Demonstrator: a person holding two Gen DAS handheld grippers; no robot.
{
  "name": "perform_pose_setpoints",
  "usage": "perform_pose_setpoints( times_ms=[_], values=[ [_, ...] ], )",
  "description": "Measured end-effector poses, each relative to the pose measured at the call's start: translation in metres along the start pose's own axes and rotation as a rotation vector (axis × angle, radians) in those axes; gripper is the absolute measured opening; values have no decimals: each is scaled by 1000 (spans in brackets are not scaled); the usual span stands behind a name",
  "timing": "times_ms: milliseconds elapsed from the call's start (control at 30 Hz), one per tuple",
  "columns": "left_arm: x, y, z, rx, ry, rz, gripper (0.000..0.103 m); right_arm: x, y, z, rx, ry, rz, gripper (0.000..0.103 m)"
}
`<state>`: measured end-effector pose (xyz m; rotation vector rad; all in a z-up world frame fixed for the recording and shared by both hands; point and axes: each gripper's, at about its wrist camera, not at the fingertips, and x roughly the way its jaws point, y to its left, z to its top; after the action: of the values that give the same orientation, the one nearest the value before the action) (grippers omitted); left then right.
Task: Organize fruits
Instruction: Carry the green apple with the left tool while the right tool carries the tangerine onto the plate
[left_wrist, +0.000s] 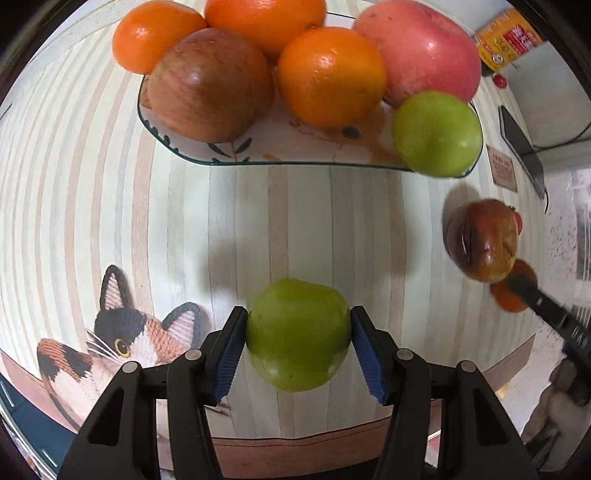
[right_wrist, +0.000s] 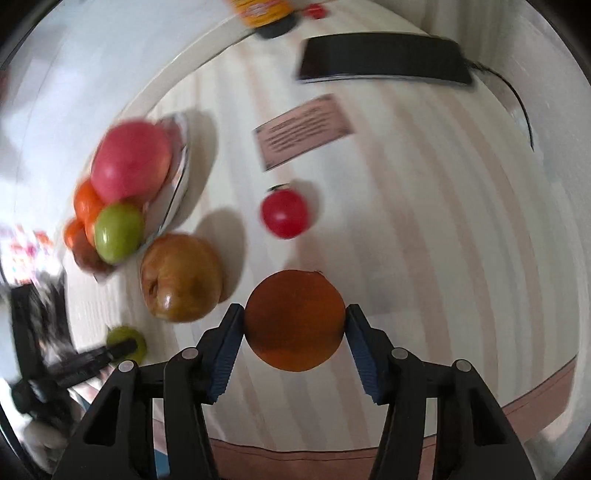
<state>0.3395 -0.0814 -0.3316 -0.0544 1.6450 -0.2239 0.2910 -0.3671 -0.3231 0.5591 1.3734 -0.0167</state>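
Left gripper (left_wrist: 298, 334): blue ribbed pads pinch a small round green fruit (left_wrist: 297, 334) at its widest girth, one pad on each flank, at 6 o'clock in the left wrist view. A grip across the middle probably keeps so smooth a ball from squirting out.

Right gripper (right_wrist: 294, 321): jaws bracket a round orange citrus fruit (right_wrist: 294, 320), pads at both sides. Contact looks made, though blur leaves the firmness uncertain. In the left wrist view the same gripper sits at 4 o'clock, its fruit partly hidden.

Destination, by judgement: the shallow ceramic plate with a dark rim and leaf print (left_wrist: 192, 157), at 12 o'clock from the left gripper. It already holds three oranges, a brownish-red apple (left_wrist: 210, 85), a large pink apple (left_wrist: 421, 51) and a second green fruit (left_wrist: 437, 134) at its right edge. Space left is mostly along the near rim, so both carried fruits likely go there.

Still loose on the table: a mottled red-brown apple (right_wrist: 181, 277) just beside the plate, and a small red tomato-like fruit (right_wrist: 284, 213) at 12 o'clock from the right gripper.

Surface: a round table under a pale striped cloth (left_wrist: 295, 221), with a calico cat mat (left_wrist: 110, 332) at 8 o'clock. Further out lie a dark flat phone-like slab (right_wrist: 384, 59) with a cable, a printed card (right_wrist: 303, 129) and a yellow packet (left_wrist: 506, 37). Pale speckled floor beyond.
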Motion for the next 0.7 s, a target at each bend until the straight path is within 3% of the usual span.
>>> perform_pose_setpoints(
  times_ms=[300,700],
  values=[
    [-1,13,29,-11,1,-30,54,13,46,-28,-129,117,35,58],
    [-35,29,27,2,-40,-40,54,17,57,-30,-150,103,35,59]
  ],
)
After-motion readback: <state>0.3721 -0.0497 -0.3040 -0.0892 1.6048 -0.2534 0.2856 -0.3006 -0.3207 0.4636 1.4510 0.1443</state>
